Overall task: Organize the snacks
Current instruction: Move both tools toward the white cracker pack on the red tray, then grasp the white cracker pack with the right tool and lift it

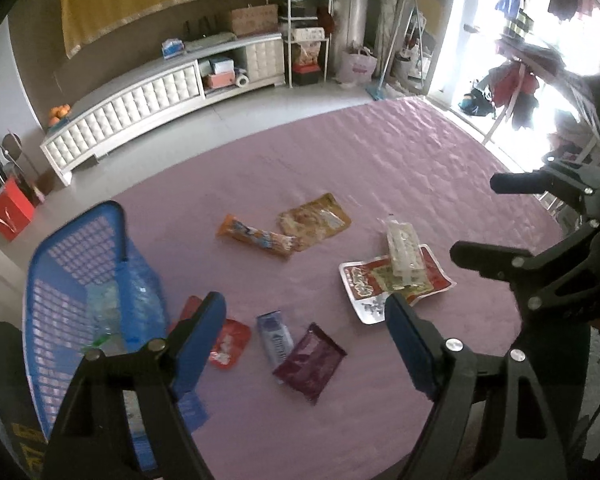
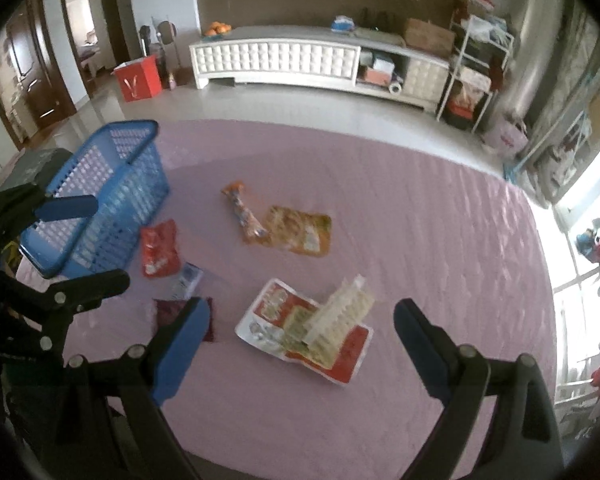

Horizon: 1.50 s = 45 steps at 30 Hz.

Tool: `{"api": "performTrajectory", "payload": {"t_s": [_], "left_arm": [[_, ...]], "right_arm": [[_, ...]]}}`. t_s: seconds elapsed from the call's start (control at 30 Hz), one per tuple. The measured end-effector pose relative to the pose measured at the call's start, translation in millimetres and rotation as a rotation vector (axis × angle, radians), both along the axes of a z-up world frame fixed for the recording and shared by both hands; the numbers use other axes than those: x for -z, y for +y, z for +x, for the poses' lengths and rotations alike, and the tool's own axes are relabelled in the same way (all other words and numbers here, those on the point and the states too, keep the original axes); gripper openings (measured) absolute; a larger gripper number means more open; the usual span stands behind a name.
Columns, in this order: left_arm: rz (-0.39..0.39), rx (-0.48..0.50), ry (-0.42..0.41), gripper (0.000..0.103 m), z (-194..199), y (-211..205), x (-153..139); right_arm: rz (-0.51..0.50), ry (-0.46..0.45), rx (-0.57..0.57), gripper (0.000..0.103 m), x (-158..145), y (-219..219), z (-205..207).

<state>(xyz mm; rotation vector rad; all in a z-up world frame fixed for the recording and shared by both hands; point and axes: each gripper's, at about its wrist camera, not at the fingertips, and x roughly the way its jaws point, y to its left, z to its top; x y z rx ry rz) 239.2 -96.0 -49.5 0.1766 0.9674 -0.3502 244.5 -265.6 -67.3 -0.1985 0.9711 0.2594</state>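
Observation:
Several snack packs lie on the pink quilted table (image 1: 380, 168). A dark maroon pack (image 1: 310, 362), a blue-white pack (image 1: 274, 336) and a red pouch (image 1: 230, 342) lie near my left gripper (image 1: 306, 328), which is open and empty above them. A red-white pack (image 2: 304, 330) with a clear wafer pack (image 2: 340, 318) on it lies ahead of my right gripper (image 2: 304, 324), open and empty. An orange pack (image 2: 244, 212) and a tan pack (image 2: 298, 230) lie farther off. A blue basket (image 1: 72, 280) at left holds some packs.
The blue basket (image 2: 104, 196) stands at the table's left edge. Beyond the table are a white TV cabinet (image 2: 300, 60), a red box (image 2: 138, 78), a shelf rack (image 2: 476, 76) and a bright window (image 1: 500, 40) to the right.

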Motion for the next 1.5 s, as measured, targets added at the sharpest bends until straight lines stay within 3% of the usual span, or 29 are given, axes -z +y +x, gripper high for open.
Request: {"api": "performTrajectory", "payload": {"t_s": [0.2,0.53,0.67,0.8,0.93,0.97,1.27,1.5], "left_arm": [[0.028,-0.007,0.051,0.08,16.0,-20.1,31.5],[-0.005,-0.029,0.157,0.08,51.7,-21.8,79.6],[-0.015,-0.026,0.178,0.08,58.4,-20.2,91.8],[-0.008,-0.016,0.186,0.08,62.4,-19.8,99.5],[0.012,0.0,0.183,0.08,62.2,-17.5,101.1],[0.013,0.005,0.181,0.08,61.5,-16.5,100.4],[0.001,0.053,0.162,0.08,50.7,-18.6,89.9],[0.014,0.162,0.129,0.08,34.9,-38.1,76.1]], "right_arm": [[0.045,0.101,0.061,0.096,40.4,-25.2,17.6],[0.18,0.263,0.246,0.096,93.0,-59.9,59.8],[0.172,0.289,0.263,0.096,102.9,-55.6,72.7],[0.08,0.302,0.264,0.095,115.2,-47.5,85.3],[0.043,0.328,0.27,0.069,129.0,-45.3,91.4],[0.059,0.338,0.262,0.068,132.4,-46.4,90.5],[-0.02,0.263,0.015,0.057,126.9,-37.1,48.8],[0.068,0.188,0.028,0.057,94.7,-68.4,12.5]]}}
